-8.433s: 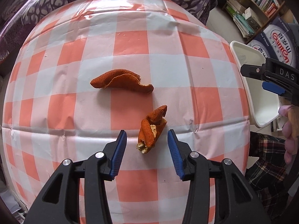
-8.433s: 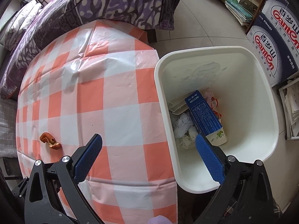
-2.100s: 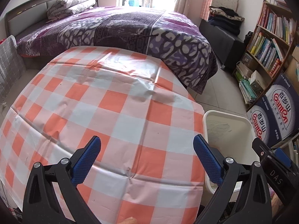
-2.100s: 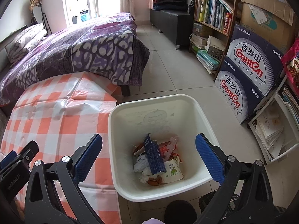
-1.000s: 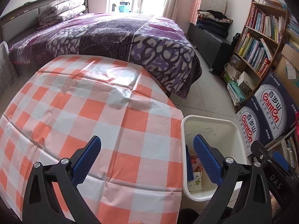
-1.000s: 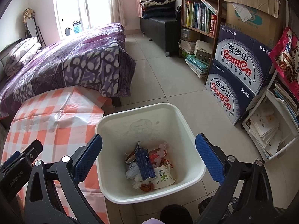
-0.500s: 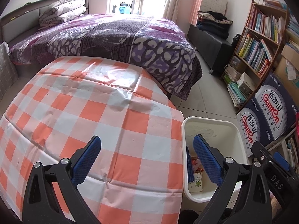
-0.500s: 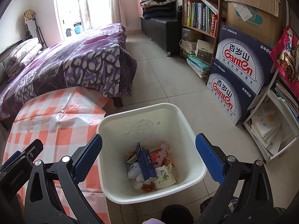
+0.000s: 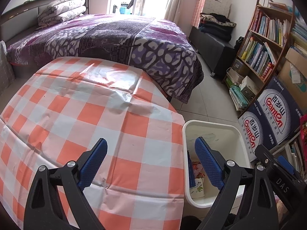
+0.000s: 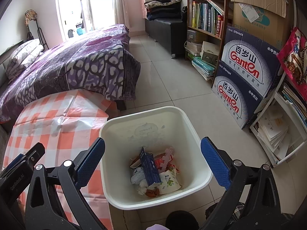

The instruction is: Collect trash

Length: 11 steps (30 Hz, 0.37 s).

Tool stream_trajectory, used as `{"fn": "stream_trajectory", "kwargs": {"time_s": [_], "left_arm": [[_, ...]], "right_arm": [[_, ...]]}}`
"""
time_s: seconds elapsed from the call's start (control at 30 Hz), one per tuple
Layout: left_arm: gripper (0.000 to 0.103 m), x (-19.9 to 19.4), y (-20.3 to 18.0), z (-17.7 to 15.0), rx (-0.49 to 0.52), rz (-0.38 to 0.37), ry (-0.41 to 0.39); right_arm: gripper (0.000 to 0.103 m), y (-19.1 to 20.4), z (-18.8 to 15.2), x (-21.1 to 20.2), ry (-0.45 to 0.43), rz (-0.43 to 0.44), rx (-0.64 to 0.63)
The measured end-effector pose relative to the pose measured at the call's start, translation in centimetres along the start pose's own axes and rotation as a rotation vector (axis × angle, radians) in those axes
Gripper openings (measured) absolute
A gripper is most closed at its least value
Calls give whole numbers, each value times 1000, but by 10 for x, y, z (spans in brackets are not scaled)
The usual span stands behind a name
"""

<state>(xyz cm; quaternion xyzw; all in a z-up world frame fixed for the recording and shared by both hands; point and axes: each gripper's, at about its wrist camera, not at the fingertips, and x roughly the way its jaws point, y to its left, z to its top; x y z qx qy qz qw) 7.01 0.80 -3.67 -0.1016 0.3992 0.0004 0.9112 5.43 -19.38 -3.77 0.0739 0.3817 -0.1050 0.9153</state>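
Observation:
A white trash bin (image 10: 145, 122) stands on the floor beside the table, also in the left wrist view (image 9: 211, 125). It holds trash: a blue carton (image 10: 149, 165), wrappers, tissues and orange peel (image 10: 152, 192). My right gripper (image 10: 152, 162) is open and empty, held above the bin. My left gripper (image 9: 150, 162) is open and empty, above the table's right edge. The orange-and-white checked tablecloth (image 9: 76, 105) shows no trash on it.
A bed with a purple patterned cover (image 9: 119, 38) stands behind the table. Stacked Ganten water boxes (image 10: 247, 72) and a bookshelf (image 10: 207, 13) line the right wall. A low white shelf of papers (image 10: 276, 132) is at right. Tiled floor (image 10: 168, 80) lies beyond the bin.
Over eight seconds the orange peels have left the table and peel now lies in the bin. Both grippers have risen and pulled back; in the last second the views barely shift.

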Motion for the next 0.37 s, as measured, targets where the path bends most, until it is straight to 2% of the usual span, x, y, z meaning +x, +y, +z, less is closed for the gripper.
{"fn": "stream_trajectory", "kwargs": {"time_s": [0.37], "left_arm": [[94, 1, -1, 0, -16, -15, 20]], "right_arm": [[96, 0, 0, 0, 0, 1, 0]]}}
